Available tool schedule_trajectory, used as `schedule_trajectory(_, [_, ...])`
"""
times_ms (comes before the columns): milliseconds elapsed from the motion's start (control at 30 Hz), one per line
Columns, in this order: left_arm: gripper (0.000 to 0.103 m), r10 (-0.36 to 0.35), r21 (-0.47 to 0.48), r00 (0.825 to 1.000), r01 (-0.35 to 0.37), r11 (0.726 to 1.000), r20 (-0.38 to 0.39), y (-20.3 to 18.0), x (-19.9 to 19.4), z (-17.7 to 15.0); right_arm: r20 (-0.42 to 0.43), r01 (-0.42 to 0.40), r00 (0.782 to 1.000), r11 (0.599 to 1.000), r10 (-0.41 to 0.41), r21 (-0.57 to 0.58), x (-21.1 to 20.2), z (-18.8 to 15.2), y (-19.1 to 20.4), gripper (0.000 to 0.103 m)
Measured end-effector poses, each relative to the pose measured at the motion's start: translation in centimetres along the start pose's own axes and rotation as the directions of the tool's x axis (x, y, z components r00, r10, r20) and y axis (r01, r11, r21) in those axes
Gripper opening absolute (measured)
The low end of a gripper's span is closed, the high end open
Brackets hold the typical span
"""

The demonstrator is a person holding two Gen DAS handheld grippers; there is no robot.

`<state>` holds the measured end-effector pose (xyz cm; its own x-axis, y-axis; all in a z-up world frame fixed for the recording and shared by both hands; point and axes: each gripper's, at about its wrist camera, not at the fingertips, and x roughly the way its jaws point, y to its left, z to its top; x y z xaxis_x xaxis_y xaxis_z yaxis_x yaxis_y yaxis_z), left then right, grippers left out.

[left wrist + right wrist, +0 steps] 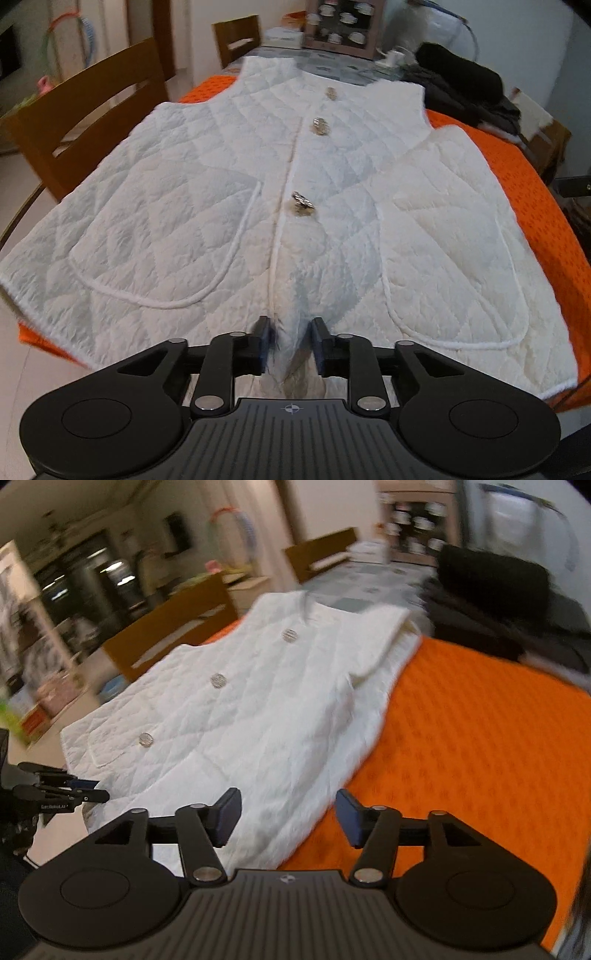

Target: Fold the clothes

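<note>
A white quilted vest [229,192] lies spread flat, buttoned front up, on an orange cloth [535,184] covering a table, its hem along the near edge. The left gripper [290,345] sits at the middle of the hem, jaws parted around a raised pinch of fabric, the pads seemingly not pressing it. The right gripper [286,818] hangs with jaws wide apart and empty over the vest's right side edge. The vest appears laid out but not yet folded; next, a gripper likely needs to take a side edge and fold it inward.
</note>
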<state>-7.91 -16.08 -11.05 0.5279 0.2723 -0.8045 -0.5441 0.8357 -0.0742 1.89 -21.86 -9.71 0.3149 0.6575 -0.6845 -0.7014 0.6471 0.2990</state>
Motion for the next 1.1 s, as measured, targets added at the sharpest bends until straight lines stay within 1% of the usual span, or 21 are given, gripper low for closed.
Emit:
schedule_trajectory(100, [0.042, 0.043, -0.076, 0.999, -0.041, 0.996, 0.029, -0.2, -1.3, -0.1, -0.038, -0.1, 0.995, 0.991, 0.096, -0.095, 1.7, 2.5, -2.1, 0.079])
schedule_trajectory(200, [0.042, 0.12, -0.186, 0.993, -0.113, 0.976, 0.025, -1.0, -2.6, -0.6, -0.098, -0.2, 0.978, 0.962, 0.184, -0.188, 4.1, 4.9, -3.9, 0.08])
schedule_trajectory(267, [0.043, 0.161, -0.247, 0.986, -0.149, 0.957, 0.03, -2.1, -3.5, -1.1, -0.148, -0.264, 0.961, 0.933, 0.234, -0.245, 5.7, 6.4, -5.2, 0.081])
schedule_trajectory(367, [0.043, 0.225, -0.33, 0.974, -0.204, 0.922, 0.027, -4.1, -4.9, -2.0, -0.223, -0.359, 0.927, 0.889, 0.302, -0.284, 8.0, 8.0, -6.9, 0.085])
schedule_trajectory(433, [0.043, 0.244, -0.375, 0.97, -0.22, 0.9, 0.016, -5.4, -5.6, -2.4, -0.28, -0.41, 0.901, 0.863, 0.332, -0.295, 9.9, 8.8, -7.7, 0.086])
schedule_trajectory(500, [0.044, 0.259, -0.392, 0.966, -0.235, 0.889, 0.007, -6.8, -6.3, -2.8, -0.323, -0.453, 0.876, 0.84, 0.358, -0.299, 11.5, 9.5, -8.3, 0.087])
schedule_trajectory(600, [0.045, 0.274, -0.413, 0.962, -0.251, 0.876, -0.003, -8.6, -6.8, -3.1, -0.377, -0.522, 0.829, 0.814, 0.414, -0.255, 13.8, 10.2, -9.2, 0.089])
schedule_trajectory(633, [0.045, 0.278, -0.424, 0.961, -0.255, 0.869, -0.008, -9.1, -6.8, -3.1, -0.391, -0.535, 0.818, 0.808, 0.421, -0.248, 14.6, 10.3, -9.3, 0.089])
schedule_trajectory(667, [0.045, 0.283, -0.434, 0.959, -0.26, 0.863, -0.012, -9.4, -6.8, -3.1, -0.399, -0.538, 0.815, 0.804, 0.421, -0.253, 15.2, 10.4, -9.4, 0.09])
schedule_trajectory(700, [0.045, 0.29, -0.442, 0.957, -0.266, 0.857, -0.013, -9.8, -6.8, -3.0, -0.408, -0.55, 0.807, 0.796, 0.428, -0.253, 15.7, 10.5, -9.4, 0.091])
schedule_trajectory(767, [0.045, 0.304, -0.456, 0.953, -0.278, 0.846, -0.016, -10.4, -6.7, -2.9, -0.428, -0.585, 0.781, 0.774, 0.455, -0.244, 16.6, 10.7, -9.5, 0.092])
schedule_trajectory(800, [0.045, 0.309, -0.456, 0.951, -0.282, 0.844, -0.016, -10.8, -6.7, -2.7, -0.445, -0.607, 0.761, 0.761, 0.473, -0.229, 17.1, 10.8, -9.5, 0.092])
schedule_trajectory(900, [0.045, 0.328, -0.453, 0.944, -0.301, 0.839, -0.018, -11.9, -6.8, -2.4, -0.506, -0.678, 0.68, 0.717, 0.531, -0.16, 18.4, 11.0, -9.3, 0.092])
schedule_trajectory(933, [0.045, 0.335, -0.456, 0.942, -0.306, 0.836, -0.018, -11.9, -6.9, -2.3, -0.528, -0.693, 0.658, 0.705, 0.536, -0.148, 18.4, 11.1, -9.2, 0.091])
schedule_trajectory(1000, [0.046, 0.346, -0.474, 0.938, -0.313, 0.823, -0.018, -11.8, -6.9, -2.0, -0.574, -0.716, 0.622, 0.684, 0.533, -0.14, 18.1, 11.3, -9.1, 0.087])
schedule_trajectory(1100, [0.046, 0.345, -0.499, 0.939, -0.306, 0.811, -0.016, -11.4, -6.5, -1.5, -0.636, -0.73, 0.579, 0.672, 0.51, -0.126, 16.8, 11.7, -10.2, 0.08])
